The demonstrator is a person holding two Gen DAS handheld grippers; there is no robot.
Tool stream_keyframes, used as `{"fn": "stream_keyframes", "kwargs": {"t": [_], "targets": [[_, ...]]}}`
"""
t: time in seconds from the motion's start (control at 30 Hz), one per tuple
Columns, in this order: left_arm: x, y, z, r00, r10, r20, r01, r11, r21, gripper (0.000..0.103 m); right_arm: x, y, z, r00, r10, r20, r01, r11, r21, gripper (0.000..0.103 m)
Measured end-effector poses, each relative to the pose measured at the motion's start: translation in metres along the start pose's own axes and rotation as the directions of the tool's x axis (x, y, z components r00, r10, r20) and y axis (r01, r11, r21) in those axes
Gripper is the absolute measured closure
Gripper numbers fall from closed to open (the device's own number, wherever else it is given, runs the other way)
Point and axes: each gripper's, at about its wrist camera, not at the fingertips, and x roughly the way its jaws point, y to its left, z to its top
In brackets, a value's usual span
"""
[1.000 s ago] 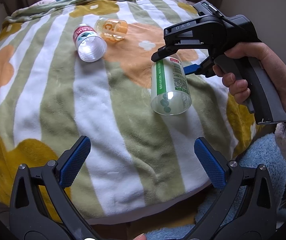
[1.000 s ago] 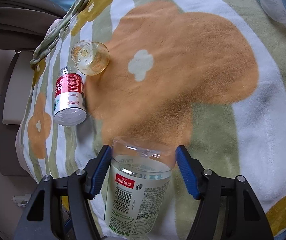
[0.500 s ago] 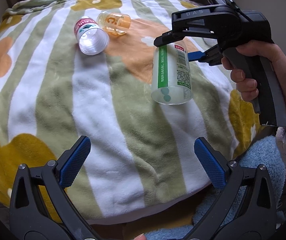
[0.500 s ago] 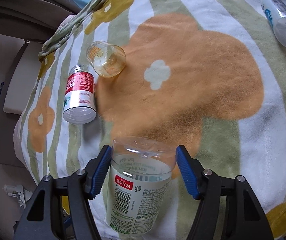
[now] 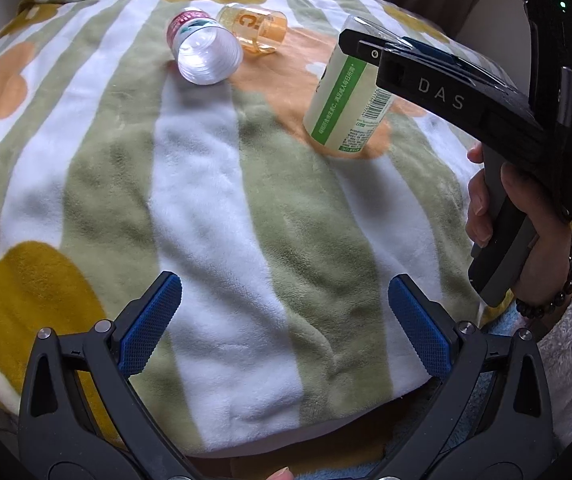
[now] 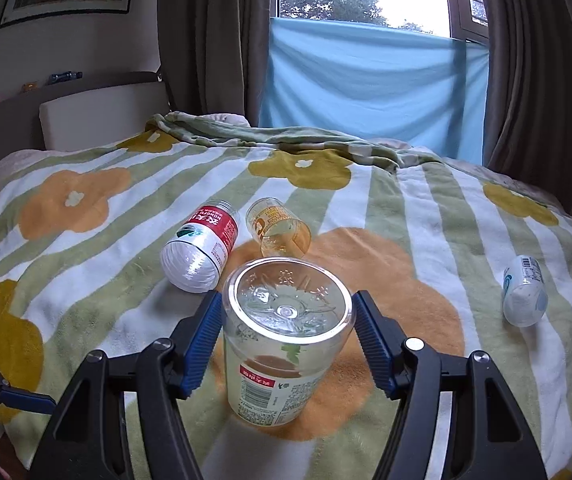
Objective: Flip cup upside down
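Note:
My right gripper [image 6: 288, 340] is shut on a clear plastic cup with a green and white label [image 6: 281, 364]. The cup is nearly upside down, closed base up, its open end low over the orange flower of the blanket [image 6: 406, 280]. In the left wrist view the same cup [image 5: 346, 100] hangs tilted from the right gripper [image 5: 370, 54], just above the blanket [image 5: 213, 200]. My left gripper [image 5: 281, 320] is open and empty over the near edge of the bed.
A red-labelled clear cup [image 6: 201, 248] and an orange-tinted cup [image 6: 277, 228] lie on their sides beyond the held cup. A white and blue bottle [image 6: 524, 290] lies at the right. Curtains and a window stand behind the bed.
The right gripper has swung the green-labelled cup from lying sideways, open end toward the left camera, to nearly upside down and lowered it toward the blanket. The left gripper stayed open and still.

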Motion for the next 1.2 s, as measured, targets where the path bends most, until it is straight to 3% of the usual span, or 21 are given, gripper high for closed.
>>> {"fn": "stream_keyframes", "kwargs": {"t": [0.7,0.73,0.83,0.87,1.2], "targets": [[0.004,0.0,0.003,1.0,-0.018,0.008,0.018,1.0,-0.001,0.0,-0.02,0.007,-0.014,0.997,0.077,-0.024,-0.079,0.989,-0.124,0.042],[0.004,0.0,0.003,1.0,-0.019,0.009,0.019,1.0,-0.001,0.0,-0.02,0.007,-0.013,0.996,0.084,-0.029,-0.087,0.989,-0.117,0.038],[0.004,-0.001,0.003,1.0,-0.019,0.013,0.019,1.0,0.004,0.0,-0.015,0.003,-0.014,0.991,0.122,-0.056,-0.126,0.989,-0.071,0.007],[0.004,-0.002,0.003,1.0,-0.019,0.014,0.019,1.0,0.006,0.0,-0.014,0.002,-0.014,0.991,0.124,-0.058,-0.127,0.99,-0.058,0.003],[-0.003,-0.005,0.006,0.998,-0.015,0.062,0.014,1.0,0.017,0.0,-0.016,-0.003,-0.019,0.988,0.152,-0.032,-0.152,0.988,-0.008,0.001]]}}
